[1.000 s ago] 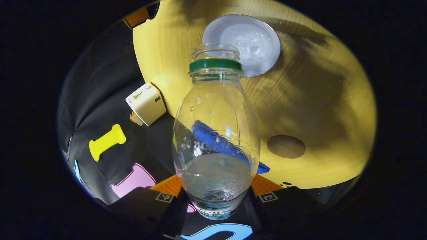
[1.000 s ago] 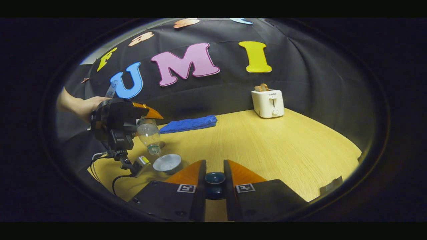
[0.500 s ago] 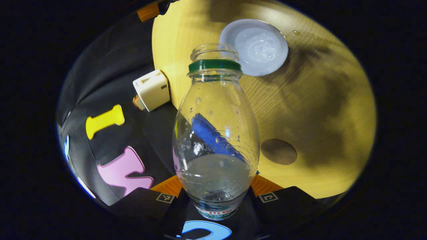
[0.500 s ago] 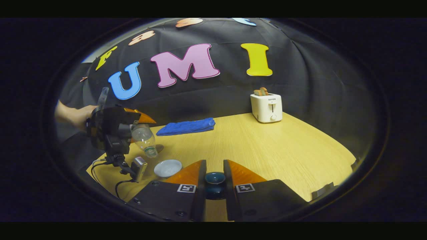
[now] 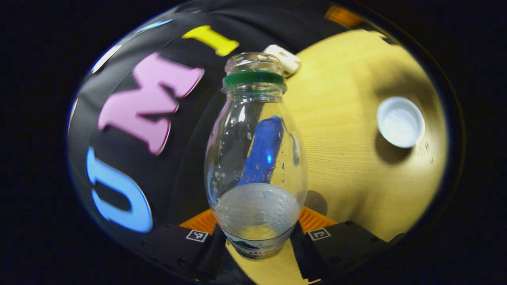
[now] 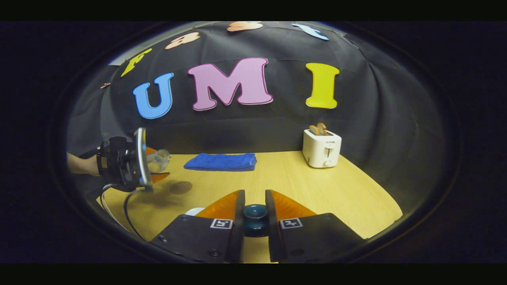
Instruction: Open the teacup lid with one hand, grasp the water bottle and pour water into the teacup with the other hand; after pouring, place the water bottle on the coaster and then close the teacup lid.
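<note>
A: Item one, left gripper [image 5: 257, 233]?
B: Closed on the bottle [image 5: 256, 158], clamped low on the body. Cap off, neck pointing away from the camera, some water pooled at the base end.

A: Item two, right gripper [image 6: 254, 215]?
B: Clamped on the lid [image 6: 254, 211] by its dark round knob, held above the bench [image 6: 317, 186].

A: Item three, cup [image 5: 400, 122]?
B: White, open, on the bench to the right in the left gripper view, with droplets on the wood just beside it.

A: Step in hand?
B: By my judgement, pouring is done and the bottle goes to the coaster [image 6: 180, 187]. Bring it fully upright, lower it straight so the base lands flat inside the dark disc, and release only once it stands. Keep the lid clear until then.

A: Differences between views?
B: The right gripper view gives the blue towel [image 6: 221, 162], the toaster [image 6: 321, 148], the coaster near the left gripper, and the sleeve [image 6: 79, 164] behind it. The left gripper view gives the water level and the whole cup mouth.
</note>
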The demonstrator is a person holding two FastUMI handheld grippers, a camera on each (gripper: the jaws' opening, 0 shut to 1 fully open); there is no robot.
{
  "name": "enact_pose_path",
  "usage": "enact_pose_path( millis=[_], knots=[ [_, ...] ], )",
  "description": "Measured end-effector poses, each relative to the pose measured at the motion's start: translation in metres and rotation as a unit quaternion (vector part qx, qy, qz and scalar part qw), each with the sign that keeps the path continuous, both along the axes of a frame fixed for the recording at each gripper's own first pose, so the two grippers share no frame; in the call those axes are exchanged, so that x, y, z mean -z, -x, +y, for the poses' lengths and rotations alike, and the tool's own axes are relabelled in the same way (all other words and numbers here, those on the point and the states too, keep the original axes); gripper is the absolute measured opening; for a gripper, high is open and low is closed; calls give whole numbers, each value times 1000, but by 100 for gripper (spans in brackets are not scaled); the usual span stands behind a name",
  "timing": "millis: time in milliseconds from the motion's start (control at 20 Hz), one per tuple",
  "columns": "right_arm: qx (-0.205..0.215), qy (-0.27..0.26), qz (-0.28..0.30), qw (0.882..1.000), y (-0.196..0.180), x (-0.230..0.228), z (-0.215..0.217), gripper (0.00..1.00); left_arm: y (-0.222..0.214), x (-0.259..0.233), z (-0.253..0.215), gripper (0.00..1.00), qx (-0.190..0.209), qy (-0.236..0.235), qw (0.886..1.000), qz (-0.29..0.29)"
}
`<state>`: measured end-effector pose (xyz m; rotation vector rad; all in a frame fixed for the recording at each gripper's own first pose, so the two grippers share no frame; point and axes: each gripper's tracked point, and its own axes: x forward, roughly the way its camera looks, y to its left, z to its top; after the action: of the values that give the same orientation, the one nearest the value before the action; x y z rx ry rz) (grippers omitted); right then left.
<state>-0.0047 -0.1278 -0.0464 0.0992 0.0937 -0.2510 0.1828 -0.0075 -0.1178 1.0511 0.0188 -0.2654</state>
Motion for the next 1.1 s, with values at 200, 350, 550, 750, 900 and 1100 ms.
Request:
enact_pose_path(
  millis=[200,350,550,750,900,1100],
  knots=[
    [-32,19,5,999,-20,4,31,24,9,20,10,76,6,195,980,25],
    [-58,26,6,998,-37,15,58,24,26,18,10,76,30,325,945,32],
    [-94,14,1,996,-58,34,92,33,41,28,11,76,53,443,893,61],
    [-112,24,-1,993,-70,46,110,29,42,26,12,78,52,461,883,73],
    [-114,17,0,993,-74,50,111,33,45,24,16,78,43,468,880,75],
    [-116,13,-6,993,-74,47,110,29,52,23,33,81,29,461,882,93]
  ],
)
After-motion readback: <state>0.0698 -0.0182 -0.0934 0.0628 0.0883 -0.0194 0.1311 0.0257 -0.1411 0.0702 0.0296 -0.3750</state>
